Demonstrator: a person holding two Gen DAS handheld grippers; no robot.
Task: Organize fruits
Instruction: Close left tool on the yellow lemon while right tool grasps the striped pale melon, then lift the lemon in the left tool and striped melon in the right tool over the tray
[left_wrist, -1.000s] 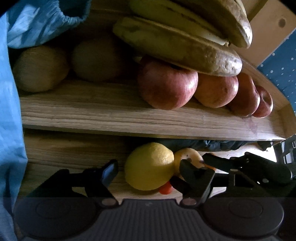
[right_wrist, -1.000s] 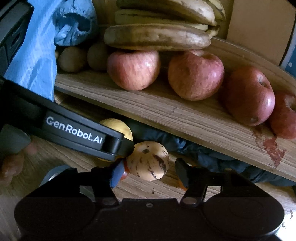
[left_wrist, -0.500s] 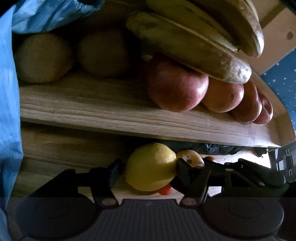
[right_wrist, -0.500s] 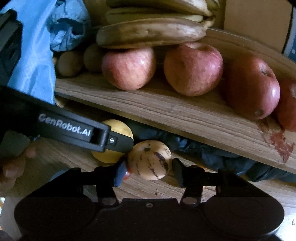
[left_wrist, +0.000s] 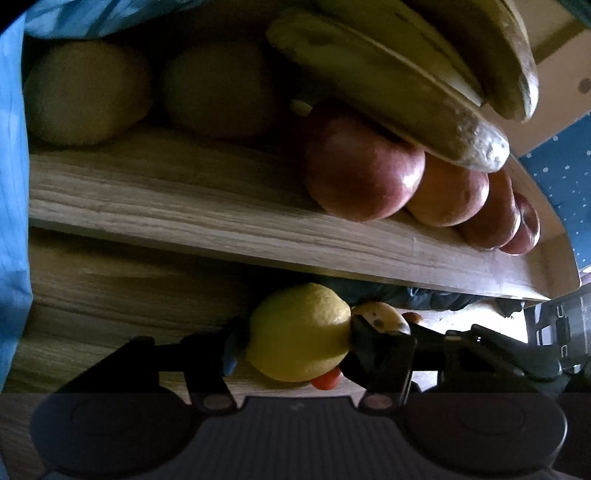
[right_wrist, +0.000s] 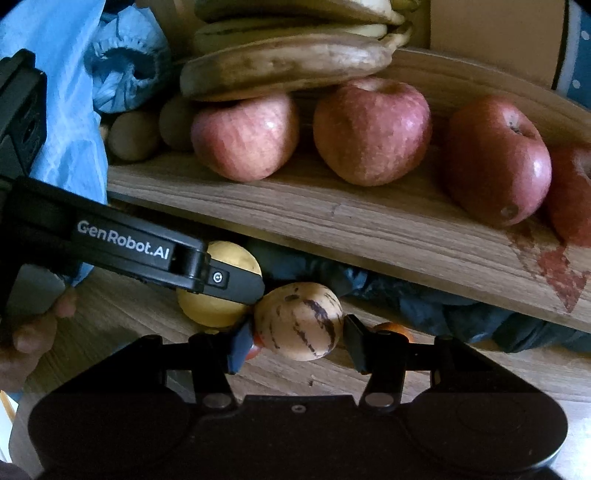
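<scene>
My left gripper (left_wrist: 291, 339) is shut on a yellow lemon (left_wrist: 299, 332) just above the wooden table. My right gripper (right_wrist: 295, 332) is shut on a cream, purple-streaked melon (right_wrist: 299, 321); that fruit also shows in the left wrist view (left_wrist: 380, 317) right of the lemon. The lemon (right_wrist: 221, 291) sits behind the left gripper's black finger in the right wrist view. A wooden tray (right_wrist: 332, 218) above holds several red apples (right_wrist: 369, 129), bananas (right_wrist: 288, 66) and two brown kiwis (left_wrist: 85, 92).
Small orange-red fruits (right_wrist: 391, 326) lie on the table behind my right fingers, one under the lemon (left_wrist: 325, 380). A dark cloth (right_wrist: 424, 295) lies under the tray. Blue plastic (right_wrist: 55, 92) hangs at the left. A hand (right_wrist: 29, 332) holds the left gripper.
Both grippers have closed in: the left fingers now press the lemon, the right fingers the streaked melon. Both views have moved closer to the tray.
</scene>
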